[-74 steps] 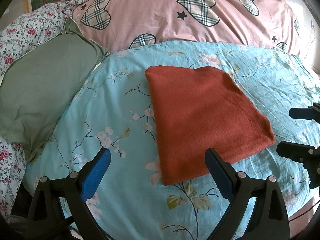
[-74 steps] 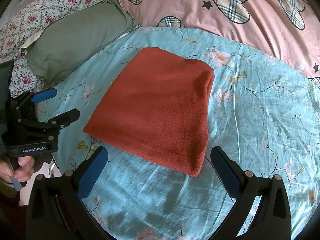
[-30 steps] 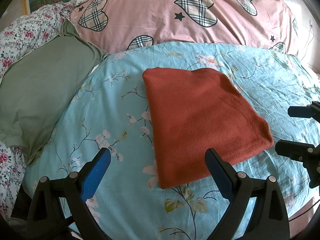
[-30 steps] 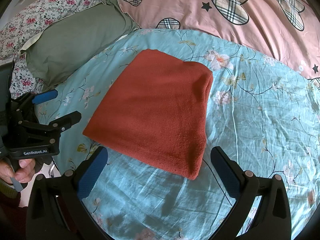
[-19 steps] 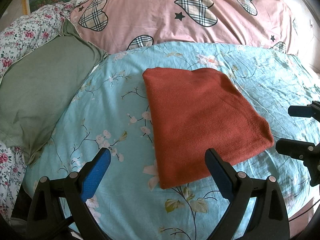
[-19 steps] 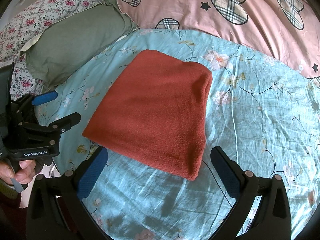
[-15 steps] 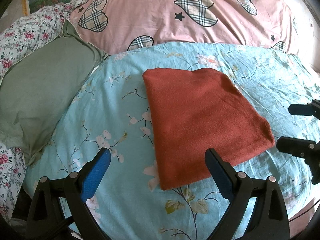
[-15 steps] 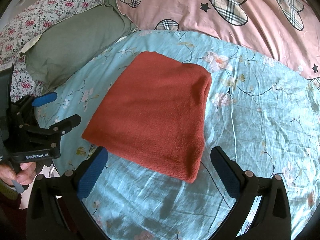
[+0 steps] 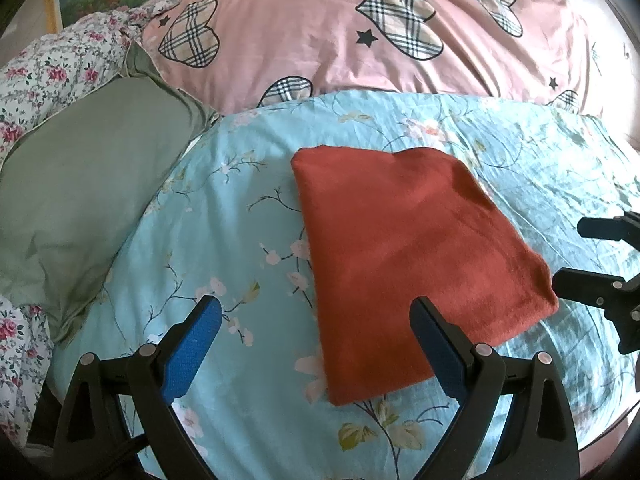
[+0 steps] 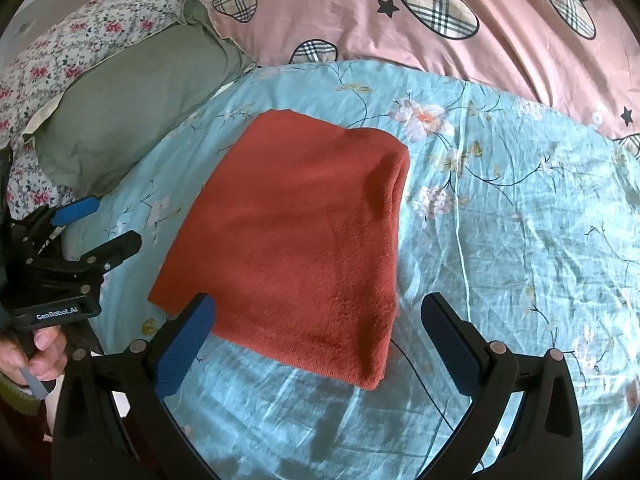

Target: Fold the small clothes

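I'm holding both grippers, left and right, spread wide and empty; the cloth is lying just ahead, looking soft, light, floppy: I'd pinch near corners.

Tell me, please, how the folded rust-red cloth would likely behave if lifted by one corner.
The rust-red cloth looks soft and fleecy, so it would probably droop. It lies in loose layers with a rounded fold, so these might fall open. It likely would not slide easily on the wrinkled sheet.
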A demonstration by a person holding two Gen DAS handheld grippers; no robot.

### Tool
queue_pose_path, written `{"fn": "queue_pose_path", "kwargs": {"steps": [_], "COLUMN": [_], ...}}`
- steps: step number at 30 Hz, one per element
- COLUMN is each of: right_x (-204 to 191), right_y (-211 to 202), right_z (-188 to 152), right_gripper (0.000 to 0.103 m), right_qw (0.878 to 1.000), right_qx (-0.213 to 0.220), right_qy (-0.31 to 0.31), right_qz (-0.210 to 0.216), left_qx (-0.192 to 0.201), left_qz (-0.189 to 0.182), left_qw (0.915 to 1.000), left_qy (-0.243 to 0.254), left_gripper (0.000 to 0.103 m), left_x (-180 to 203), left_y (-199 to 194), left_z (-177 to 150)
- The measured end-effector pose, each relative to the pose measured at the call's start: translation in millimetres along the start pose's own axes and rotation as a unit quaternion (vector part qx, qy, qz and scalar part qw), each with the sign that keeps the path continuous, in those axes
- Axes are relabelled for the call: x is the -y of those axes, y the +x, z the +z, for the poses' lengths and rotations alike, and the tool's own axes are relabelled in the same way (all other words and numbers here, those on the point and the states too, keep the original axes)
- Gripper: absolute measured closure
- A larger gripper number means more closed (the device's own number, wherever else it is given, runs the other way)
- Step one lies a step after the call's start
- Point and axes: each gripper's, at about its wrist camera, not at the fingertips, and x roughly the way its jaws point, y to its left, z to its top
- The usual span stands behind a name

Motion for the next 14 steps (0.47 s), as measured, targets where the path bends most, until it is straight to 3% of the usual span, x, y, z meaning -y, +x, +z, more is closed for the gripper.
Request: {"fn": "queue_pose_path", "kwargs": {"steps": [14], "right_x": [4.6], "right_y": [20.6], "right_z": [4.9], "right_gripper": [0.001], "right_qw": [1.000], "right_qx": [-0.011], "right_qy": [0.017], "right_qz": [0.015], "left_qx": [-0.004], "left_qz": [0.004], "left_qw": [0.9999], "left_qy": [-0.015], "left_gripper": [0.007], "left_x": [-3.5], "left_y": [5.2], "left_z": [2.9]}}
